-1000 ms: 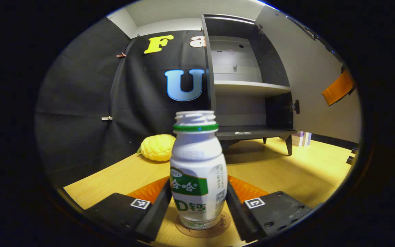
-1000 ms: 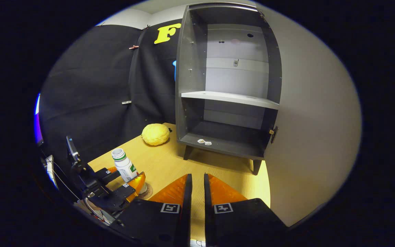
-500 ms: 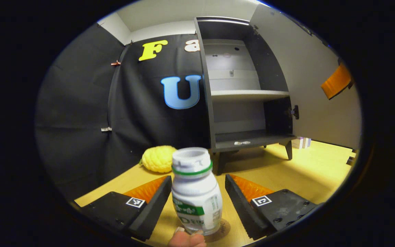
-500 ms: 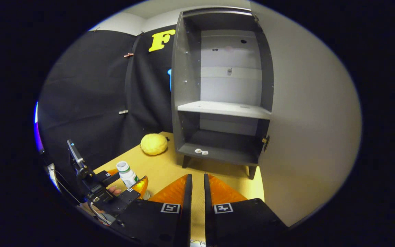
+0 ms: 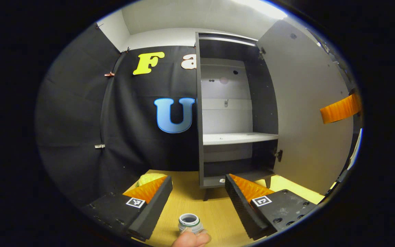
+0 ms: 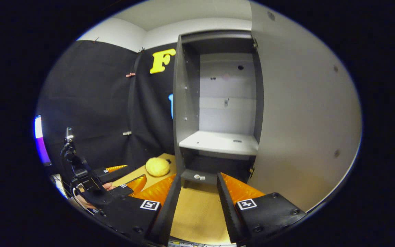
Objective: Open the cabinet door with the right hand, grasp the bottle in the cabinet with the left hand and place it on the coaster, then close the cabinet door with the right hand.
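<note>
Right gripper (image 6: 194, 202) up front in the right gripper view, jaws parted to a moderate gap, nothing between them, bare tabletop (image 6: 197, 216) showing through. Straight ahead along those fingers: the open cabinet (image 6: 218, 113), shelves bare. Immediately to the right and close in: the cabinet door (image 6: 303, 116), swung wide, a tall pale panel standing upright, long axis vertical, its inner face turned toward the camera. Hinges on the cabinet's right edge, so the free edge lies nearer the gripper, off toward the right of the view. Judging by that layout, closing looks like a push on that face, sweeping leftward to the cabinet front; the right gripper is clearly the nearer of the two for that.

Over to the left gripper (image 5: 198, 202): jaws spread wide, holding nothing. Below and between them, the bottle (image 5: 190, 222), seen from above, open mouth up, standing upright on the table, a fingertip (image 5: 190, 239) of the holding hand at the lower edge just in front of it. Coaster hidden under the bottle from this angle, so contact there cannot be confirmed. Yellow knobbly fruit (image 6: 157, 166) resting well left of the cabinet, clear of the door's swing. Placement looks done; door step not yet begun.
</note>
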`<state>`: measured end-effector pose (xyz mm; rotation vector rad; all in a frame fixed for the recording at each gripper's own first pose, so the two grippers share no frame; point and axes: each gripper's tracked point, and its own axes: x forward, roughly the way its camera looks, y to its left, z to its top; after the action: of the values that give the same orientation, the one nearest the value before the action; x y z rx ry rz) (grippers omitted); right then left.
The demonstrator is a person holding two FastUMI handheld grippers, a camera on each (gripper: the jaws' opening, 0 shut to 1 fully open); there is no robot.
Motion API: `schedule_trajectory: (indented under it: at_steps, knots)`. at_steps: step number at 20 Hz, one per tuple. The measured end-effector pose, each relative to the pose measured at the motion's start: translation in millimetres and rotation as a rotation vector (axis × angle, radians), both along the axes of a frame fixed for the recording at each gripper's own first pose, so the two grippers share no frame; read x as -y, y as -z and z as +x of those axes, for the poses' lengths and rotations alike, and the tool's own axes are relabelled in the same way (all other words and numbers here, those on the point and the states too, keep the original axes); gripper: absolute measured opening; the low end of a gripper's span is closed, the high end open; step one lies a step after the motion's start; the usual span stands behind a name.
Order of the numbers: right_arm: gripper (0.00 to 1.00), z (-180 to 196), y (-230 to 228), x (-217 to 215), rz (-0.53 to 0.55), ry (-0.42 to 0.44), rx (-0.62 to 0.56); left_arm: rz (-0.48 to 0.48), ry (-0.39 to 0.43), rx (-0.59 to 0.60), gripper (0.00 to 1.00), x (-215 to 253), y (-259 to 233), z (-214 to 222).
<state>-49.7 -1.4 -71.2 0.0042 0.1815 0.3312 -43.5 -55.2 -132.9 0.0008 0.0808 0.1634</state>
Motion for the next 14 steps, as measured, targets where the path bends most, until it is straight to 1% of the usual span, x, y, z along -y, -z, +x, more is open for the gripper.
schedule_trajectory:
  at_steps: [1, 2, 3, 5, 7, 8, 9, 10, 11, 12, 13, 14]
  knots:
    - [0.72, -8.9, -15.6, 3.4, 0.013, -0.008, 0.022, 0.019, 0.002, -0.015, 0.97, -2.0, -12.6, -2.2]
    - [0.81, -18.0, -30.0, 5.7, 0.032, -0.020, 0.040, 0.039, 0.007, -0.023, 0.99, -1.1, -23.7, -3.9]
    - [0.86, -29.6, -40.0, 8.0, 0.050, -0.035, 0.044, 0.059, 0.007, -0.019, 0.97, -2.7, -38.6, -5.8]
    - [0.90, -48.5, -52.6, 20.3, 0.073, -0.043, 0.035, 0.077, 0.023, -0.013, 0.97, -0.9, -62.0, -6.5]
    - [0.95, -64.6, -63.7, 44.1, 0.085, -0.010, 0.036, 0.067, 0.033, -0.007, 0.97, 4.3, -77.0, -5.8]
    - [0.98, -72.0, -67.1, 57.9, 0.086, 0.018, 0.038, 0.056, 0.036, -0.004, 0.99, 8.0, -82.5, -5.7]
    - [1.00, -77.8, -71.3, 73.6, 0.086, 0.061, 0.046, 0.051, 0.043, -0.002, 0.97, 12.5, -87.9, -5.5]
    - [0.98, -82.3, -76.2, 94.4, 0.081, 0.125, 0.063, 0.055, 0.047, 0.004, 0.97, 17.2, -92.7, -4.2]
    - [0.98, -86.9, -77.7, 112.2, 0.059, 0.176, 0.084, 0.069, 0.046, 0.007, 0.97, 19.8, -97.8, -2.7]
    - [1.00, -96.4, -78.0, 128.9, 0.030, 0.210, 0.097, 0.087, 0.045, 0.006, 0.97, 22.0, -100.5, 0.6]
    - [0.98, -103.2, -77.9, 144.8, 0.003, 0.248, 0.104, 0.096, 0.044, 0.006, 0.99, 24.7, -102.8, 3.9]
    - [0.98, -106.1, -77.6, 161.4, -0.020, 0.291, 0.107, 0.095, 0.046, 0.009, 0.99, 31.9, -103.9, 7.5]
